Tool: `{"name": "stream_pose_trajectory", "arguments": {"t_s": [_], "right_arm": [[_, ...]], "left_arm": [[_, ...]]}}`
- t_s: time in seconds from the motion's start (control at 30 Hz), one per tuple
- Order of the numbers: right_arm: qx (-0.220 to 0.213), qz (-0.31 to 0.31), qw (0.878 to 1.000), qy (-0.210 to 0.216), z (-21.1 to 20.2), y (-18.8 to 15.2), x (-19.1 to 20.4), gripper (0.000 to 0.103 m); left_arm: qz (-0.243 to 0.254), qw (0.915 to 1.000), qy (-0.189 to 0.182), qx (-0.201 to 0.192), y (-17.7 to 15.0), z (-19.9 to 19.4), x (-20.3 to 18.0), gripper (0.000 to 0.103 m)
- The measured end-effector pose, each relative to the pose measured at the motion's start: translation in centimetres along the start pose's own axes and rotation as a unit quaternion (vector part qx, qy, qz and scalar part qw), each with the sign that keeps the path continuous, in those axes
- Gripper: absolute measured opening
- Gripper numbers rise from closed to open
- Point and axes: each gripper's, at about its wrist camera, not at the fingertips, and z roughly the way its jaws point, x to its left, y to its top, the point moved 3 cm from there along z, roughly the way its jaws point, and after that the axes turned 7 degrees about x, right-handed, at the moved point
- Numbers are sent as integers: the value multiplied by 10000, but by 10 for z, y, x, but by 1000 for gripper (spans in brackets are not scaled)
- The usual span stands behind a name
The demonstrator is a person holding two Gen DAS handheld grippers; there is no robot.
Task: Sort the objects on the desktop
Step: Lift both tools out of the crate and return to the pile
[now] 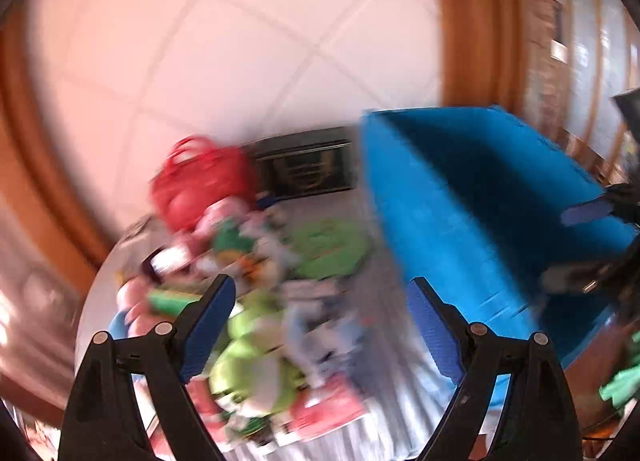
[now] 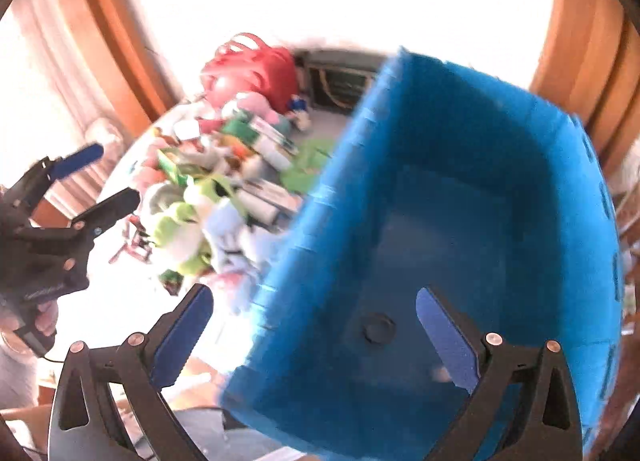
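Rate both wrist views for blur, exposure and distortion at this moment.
Left wrist view: heavy motion blur smears the toy pile and the blue bin; only the left gripper is sharp; pinkish cast on the wall. Right wrist view: background blown out to white, toys blurred, bin softer-edged, right gripper crisp. Both show strong fisheye bending at the edges.

The left gripper [image 1: 322,293] is hanging open over a blurred toy pile [image 1: 248,301], beside a blue bin [image 1: 460,201].
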Motion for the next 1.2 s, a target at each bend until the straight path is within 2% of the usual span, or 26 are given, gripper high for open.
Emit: {"name": "stream_pose_trajectory", "arguments": {"t_s": [0.1, 0.2, 0.33, 0.43, 0.57, 0.73, 0.83, 1.03, 1.2], "right_arm": [[-257, -108, 9996, -31, 1, 3, 39, 103], [-382, -124, 9992, 7, 7, 8, 69, 103], [-489, -62, 9987, 140, 32, 10, 106, 103], [-468, -34, 9988, 141, 59, 8, 125, 103], [-359, 78, 9993, 91, 100, 2, 141, 103], [-226, 221, 9995, -46, 143, -14, 149, 103], [-169, 285, 9993, -194, 162, -25, 150, 103], [-131, 487, 9980, -393, 184, -40, 141, 103], [-115, 362, 9990, -255, 194, -39, 133, 103]], "left_arm": [[-355, 9985, 404, 96, -38, 8, 55, 88], [-817, 9940, 658, 304, -82, 21, 106, 88], [-1251, 9854, 1044, 499, -140, 37, 148, 88], [-1641, 9778, 1139, 637, -177, 52, 176, 88], [-1963, 9710, 1083, 829, -215, 68, 202, 88], [-2113, 9663, 1018, 1065, -250, 93, 213, 88], [-2142, 9674, 890, 1012, -256, 100, 209, 88], [-1952, 9762, 496, 801, -245, 117, 172, 88], [-2094, 9747, 139, 774, -224, 133, 129, 88]]}}
